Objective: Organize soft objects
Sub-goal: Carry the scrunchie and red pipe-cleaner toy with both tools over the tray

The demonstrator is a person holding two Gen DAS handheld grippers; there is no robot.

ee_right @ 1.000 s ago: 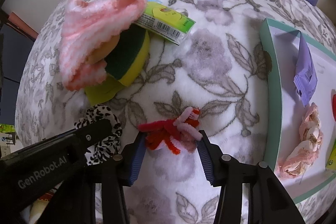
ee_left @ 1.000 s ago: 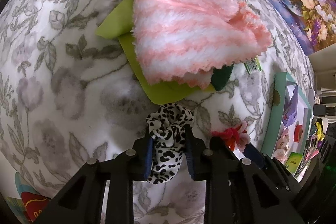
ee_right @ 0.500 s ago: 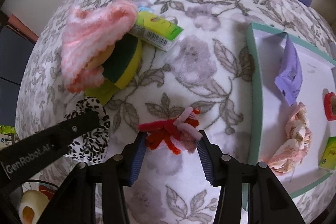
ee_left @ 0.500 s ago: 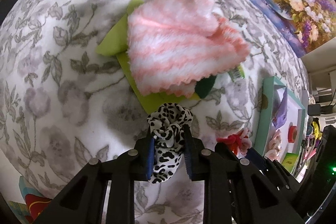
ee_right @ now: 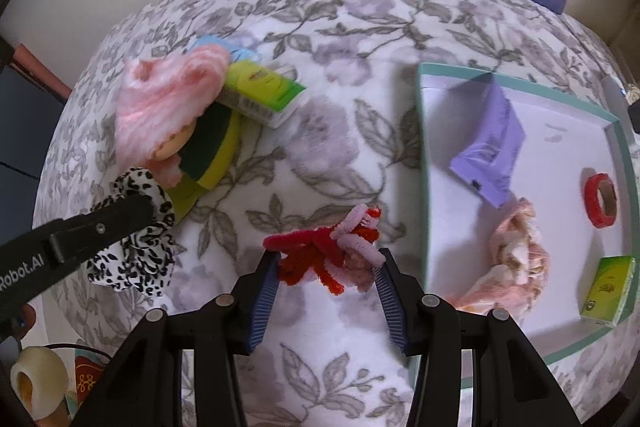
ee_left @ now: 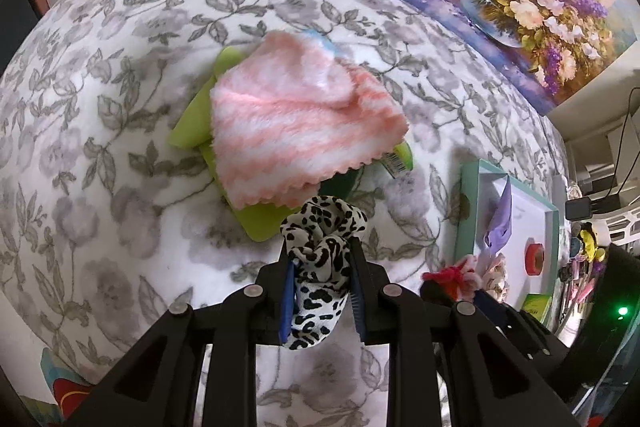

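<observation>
A floral blanket [ee_right: 320,131] is covering the whole work surface, and everything else is placed here relative to the teal-rimmed tray [ee_right: 421,163] lying on it. Inside the tray, a lilac pouch [ee_right: 490,151], a pale pink scrunchie [ee_right: 516,251], a red tape roll [ee_right: 600,201] and a small green box [ee_right: 608,291] are already sitting. Well away from the tray, a pink striped cloth [ee_left: 300,115] is lying over a green sponge [ee_right: 218,155], beside a green packet [ee_right: 260,93].

The left gripper [ee_left: 320,291] is clamping a leopard-print scrunchie [ee_left: 320,247] between its pads, on the pile's side, apart from the tray. The right gripper [ee_right: 326,281] is pressing on a red-and-pink pipe-cleaner bundle [ee_right: 328,253], just beside the tray's near rim.

To do this step well, each grip should probably be staying firm while the soft items are clearing the rim, then letting go over bare tray floor, not on top of the scrunchie already there.
</observation>
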